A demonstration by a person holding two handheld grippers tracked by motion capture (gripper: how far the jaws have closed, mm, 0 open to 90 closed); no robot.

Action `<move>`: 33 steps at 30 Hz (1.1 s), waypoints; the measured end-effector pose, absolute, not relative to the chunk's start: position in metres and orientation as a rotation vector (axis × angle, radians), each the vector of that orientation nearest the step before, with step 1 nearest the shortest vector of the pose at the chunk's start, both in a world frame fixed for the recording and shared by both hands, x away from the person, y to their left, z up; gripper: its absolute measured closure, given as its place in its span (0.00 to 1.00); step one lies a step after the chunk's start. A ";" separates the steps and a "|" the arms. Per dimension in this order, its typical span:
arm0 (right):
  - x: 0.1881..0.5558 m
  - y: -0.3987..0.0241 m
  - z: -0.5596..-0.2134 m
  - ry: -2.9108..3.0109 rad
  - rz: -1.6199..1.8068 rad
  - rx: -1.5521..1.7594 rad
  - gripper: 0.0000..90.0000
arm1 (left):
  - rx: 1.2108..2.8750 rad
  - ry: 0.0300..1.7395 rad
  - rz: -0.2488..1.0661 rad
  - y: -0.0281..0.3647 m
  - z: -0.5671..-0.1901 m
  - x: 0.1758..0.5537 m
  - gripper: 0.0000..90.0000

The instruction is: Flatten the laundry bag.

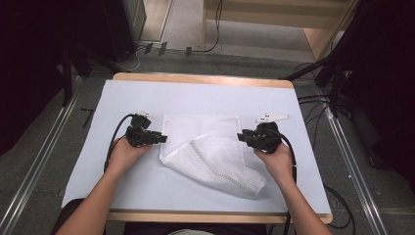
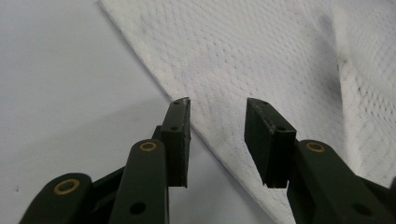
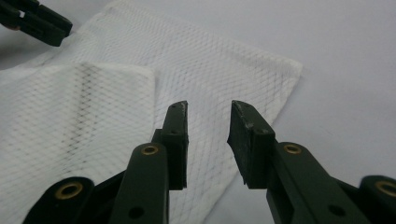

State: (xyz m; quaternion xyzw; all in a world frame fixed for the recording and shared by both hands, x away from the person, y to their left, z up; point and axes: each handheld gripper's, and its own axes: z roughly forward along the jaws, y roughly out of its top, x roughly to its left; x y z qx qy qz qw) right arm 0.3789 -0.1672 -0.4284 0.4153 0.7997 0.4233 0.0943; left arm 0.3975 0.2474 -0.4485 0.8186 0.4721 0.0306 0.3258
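- We saw a white mesh cloth (image 1: pixel 210 152) lying partly folded in the middle of the tabletop (image 1: pixel 147 191).
- Our left tool (image 1: pixel 157 139) sat at the cloth's left edge, jaws apart and gripping nothing.
- Our right tool (image 1: pixel 243 136) sat at its right edge, jaws apart, empty.

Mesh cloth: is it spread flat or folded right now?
Partly folded. The white mesh cloth has one flap lying doubled over the layer beneath; the rest lies flat on the table.

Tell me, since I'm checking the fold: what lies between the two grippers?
In the high view, the white mesh cloth lies between the left gripper and right gripper.
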 end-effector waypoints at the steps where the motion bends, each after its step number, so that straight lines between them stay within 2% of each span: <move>1: 0.382 -0.167 -0.431 2.373 1.254 1.236 0.77 | 2.147 1.236 0.085 0.247 -0.449 0.397 0.68; 14: 0.409 -0.166 -0.463 2.416 1.102 1.336 0.75 | 2.115 1.272 0.121 0.252 -0.450 0.393 0.65; 21: 0.410 -0.159 -0.471 2.425 1.079 1.329 0.77 | 2.124 1.246 0.101 0.242 -0.452 0.392 0.80; 25: 0.409 -0.156 -0.472 2.405 1.041 1.297 0.90 | 2.147 1.248 0.141 0.239 -0.453 0.392 0.93; 27: 0.410 -0.157 -0.472 2.416 1.051 1.300 0.98 | 2.137 1.252 0.108 0.239 -0.453 0.393 0.99; 33: 0.417 -0.155 -0.467 2.430 1.035 1.321 1.00 | 2.138 1.248 0.112 0.239 -0.447 0.400 1.00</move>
